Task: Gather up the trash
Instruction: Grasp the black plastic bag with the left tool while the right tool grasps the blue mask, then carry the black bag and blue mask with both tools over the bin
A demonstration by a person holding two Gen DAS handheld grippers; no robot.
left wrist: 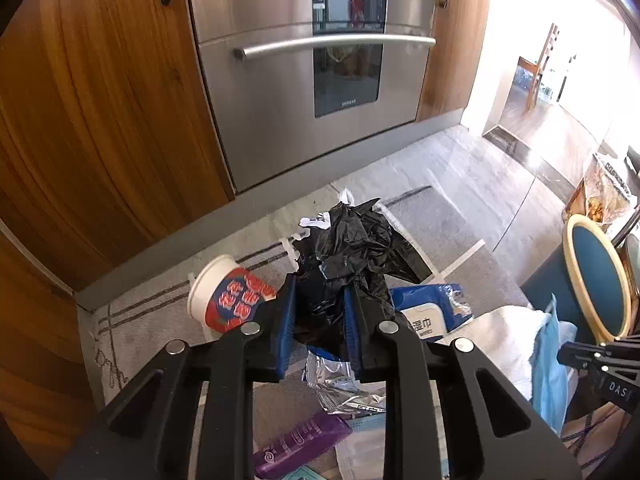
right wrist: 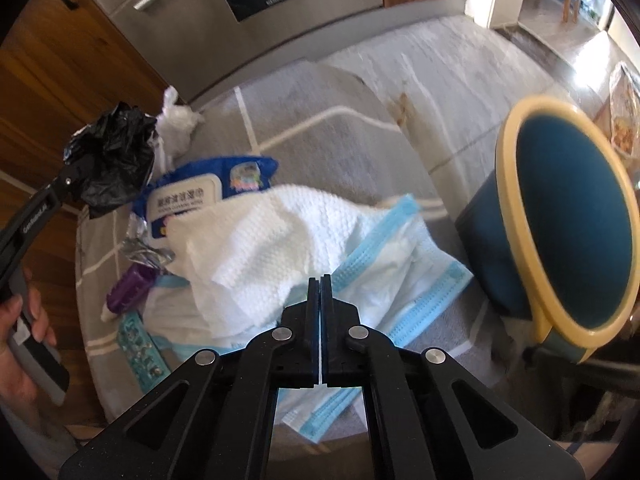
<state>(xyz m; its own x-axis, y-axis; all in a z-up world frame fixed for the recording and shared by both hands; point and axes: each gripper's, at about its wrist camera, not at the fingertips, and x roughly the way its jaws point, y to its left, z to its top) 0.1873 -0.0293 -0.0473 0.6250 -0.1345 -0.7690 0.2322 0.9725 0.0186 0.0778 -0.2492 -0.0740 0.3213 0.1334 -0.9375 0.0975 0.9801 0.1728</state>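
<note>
left claw (left wrist: 320,316) clamped on crumpled black bag (left wrist: 352,248), bag bulging beyond its tips. right claw (right wrist: 320,280) fully closed, empty, white towel (right wrist: 272,240) just ahead. oven (left wrist: 304,80) reads "siemens".

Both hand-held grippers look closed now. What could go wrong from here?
1. The left hand-held gripper pinches only part of the crumpled black bag; loose folds could slip free or snag.
2. The right hand-held gripper looks shut above the white towel, possibly gripping nothing.
3. The bin leans tilted and may tip.
</note>
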